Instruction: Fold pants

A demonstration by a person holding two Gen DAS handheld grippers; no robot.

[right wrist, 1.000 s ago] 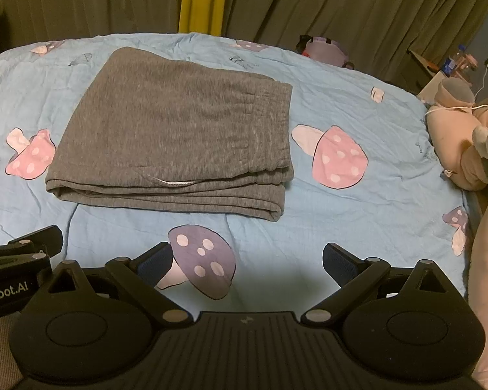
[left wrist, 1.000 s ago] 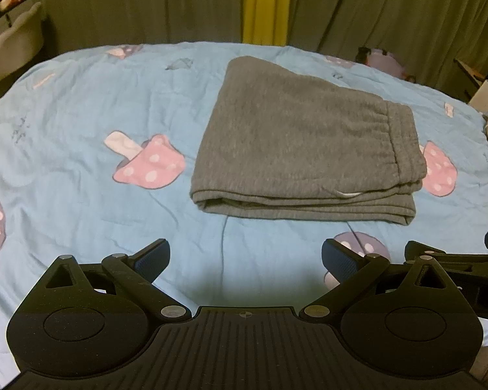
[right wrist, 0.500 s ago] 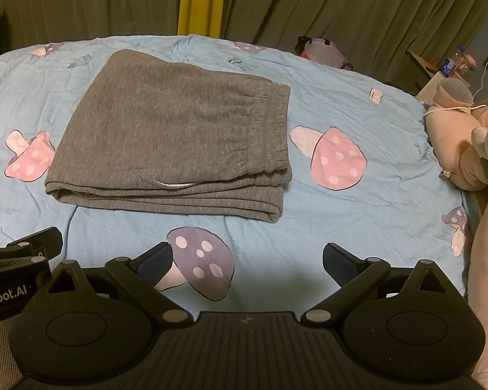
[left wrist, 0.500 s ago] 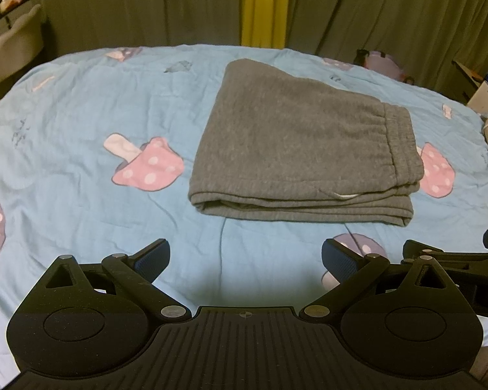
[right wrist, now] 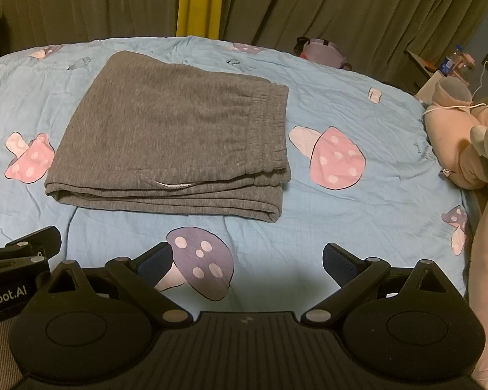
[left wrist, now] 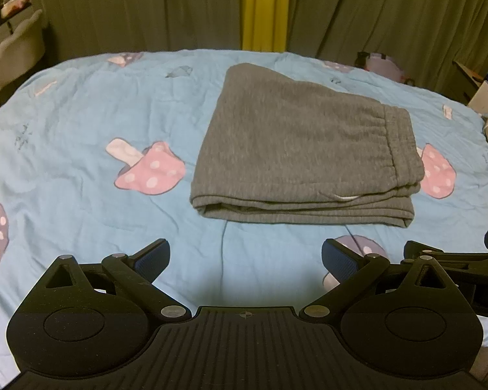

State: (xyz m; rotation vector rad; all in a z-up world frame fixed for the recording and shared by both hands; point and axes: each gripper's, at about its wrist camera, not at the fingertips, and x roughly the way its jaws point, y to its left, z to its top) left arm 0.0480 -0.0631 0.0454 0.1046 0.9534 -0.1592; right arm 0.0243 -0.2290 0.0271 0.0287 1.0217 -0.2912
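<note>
On blue bedspread point(left wrist: 81, 169), folded grey pants point(left wrist: 296, 149), both grippers empty

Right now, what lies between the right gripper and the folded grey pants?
Only blue bedspread with a purple mushroom print, seen in the right wrist view. The right gripper is open, short of the pants.
</note>
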